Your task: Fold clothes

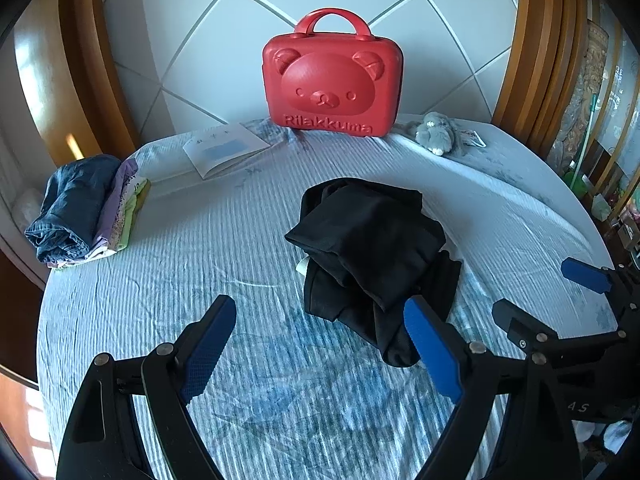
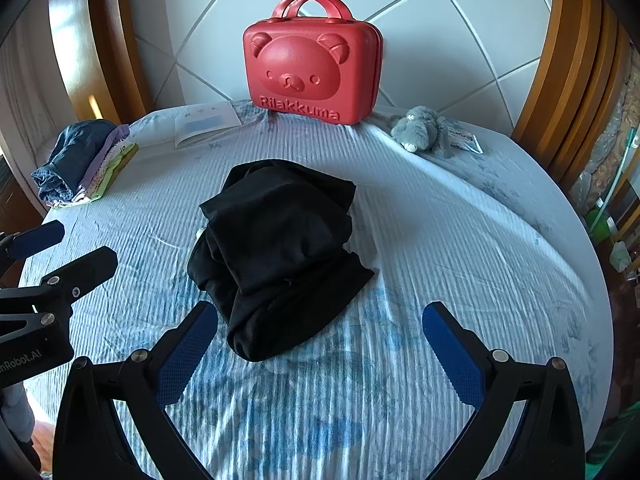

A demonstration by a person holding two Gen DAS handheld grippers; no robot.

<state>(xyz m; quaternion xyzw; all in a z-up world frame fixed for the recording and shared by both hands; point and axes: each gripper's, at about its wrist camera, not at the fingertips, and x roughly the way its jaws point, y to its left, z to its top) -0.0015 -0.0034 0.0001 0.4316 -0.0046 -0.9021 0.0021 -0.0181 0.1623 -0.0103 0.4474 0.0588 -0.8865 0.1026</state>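
right wrist: black garment [image 2: 276, 248] lies just beyond open right tongs [image 2: 320, 344].

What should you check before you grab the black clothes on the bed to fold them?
1. Left tool open and empty: ok.
2. Right tool open and empty: ok.
3. Black clothes lie in front of both tools, untouched: ok.
4. Black clothes spread flat for folding: not ok, they are bunched in a heap.
5. Bare bed sheet beside the heap for spreading: ok.
6. Folded stack sits apart at the bed's left edge: ok.
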